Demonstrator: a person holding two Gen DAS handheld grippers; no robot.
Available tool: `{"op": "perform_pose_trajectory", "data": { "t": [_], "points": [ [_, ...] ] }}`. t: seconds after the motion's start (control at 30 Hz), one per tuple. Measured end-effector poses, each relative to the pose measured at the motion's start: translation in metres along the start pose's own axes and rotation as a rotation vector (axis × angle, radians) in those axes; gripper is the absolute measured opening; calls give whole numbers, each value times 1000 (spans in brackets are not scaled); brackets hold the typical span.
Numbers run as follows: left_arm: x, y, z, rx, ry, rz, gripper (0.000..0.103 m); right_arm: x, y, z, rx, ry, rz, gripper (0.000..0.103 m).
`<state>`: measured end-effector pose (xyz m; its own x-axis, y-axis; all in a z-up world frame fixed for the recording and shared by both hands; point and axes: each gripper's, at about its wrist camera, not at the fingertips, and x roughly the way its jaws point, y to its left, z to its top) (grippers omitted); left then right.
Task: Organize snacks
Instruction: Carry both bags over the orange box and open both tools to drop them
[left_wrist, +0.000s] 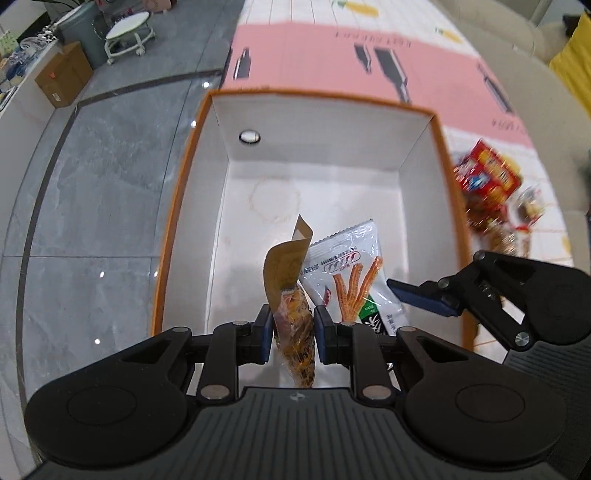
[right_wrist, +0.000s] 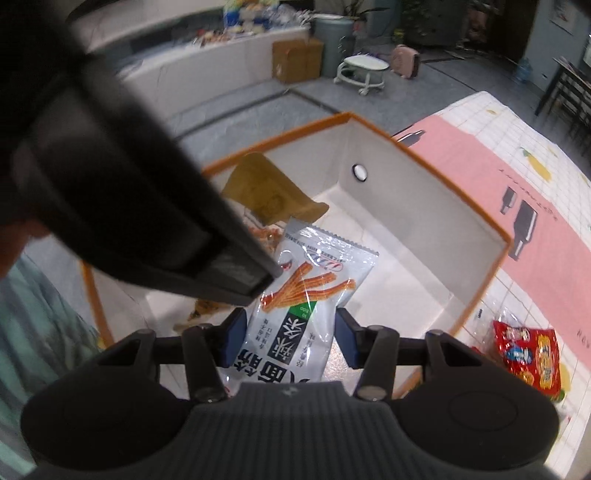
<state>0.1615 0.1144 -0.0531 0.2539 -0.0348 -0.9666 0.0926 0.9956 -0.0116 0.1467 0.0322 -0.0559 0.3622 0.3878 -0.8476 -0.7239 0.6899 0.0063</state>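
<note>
An orange-rimmed box (left_wrist: 325, 122) with white walls stands open below both grippers; it also shows in the right wrist view (right_wrist: 424, 192). My left gripper (left_wrist: 293, 334) is shut on a brown-topped snack packet (left_wrist: 291, 295) held over the box. My right gripper (right_wrist: 288, 334) stands around a white snack bag (right_wrist: 295, 302) printed with orange sticks; its pads look slightly apart from the bag. The bag (left_wrist: 351, 273) shows beside the brown packet, with the right gripper's fingers (left_wrist: 421, 295) at its right. The brown packet (right_wrist: 266, 192) shows behind the left gripper's dark body (right_wrist: 110, 184).
More snacks lie right of the box on a pink and white mat (left_wrist: 369, 44): a red packet (left_wrist: 487, 173), also in the right wrist view (right_wrist: 528, 354). Grey tiled floor (left_wrist: 103, 177) lies left. A cardboard box (left_wrist: 62, 75) and white stool (left_wrist: 127, 33) stand far off.
</note>
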Motion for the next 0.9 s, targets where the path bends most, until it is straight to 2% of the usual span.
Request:
{"op": "perform_pose_trajectory", "data": {
  "t": [0.3,0.57,0.73,0.83,0.9],
  "points": [
    [35,7,-1,27,98,-10,25,36,2,-8,-69,92,12,50],
    [32,-2,3,64,98,4,25,61,-5,-2,-80,139,6,50],
    [34,-5,2,68,118,16,26,58,-9,0,-79,137,3,51],
    [29,-6,0,64,118,-1,35,50,-10,0,-81,124,-2,59],
    [24,-7,-1,62,113,-5,49,43,-11,0,-84,110,-4,61]
  ]
}}
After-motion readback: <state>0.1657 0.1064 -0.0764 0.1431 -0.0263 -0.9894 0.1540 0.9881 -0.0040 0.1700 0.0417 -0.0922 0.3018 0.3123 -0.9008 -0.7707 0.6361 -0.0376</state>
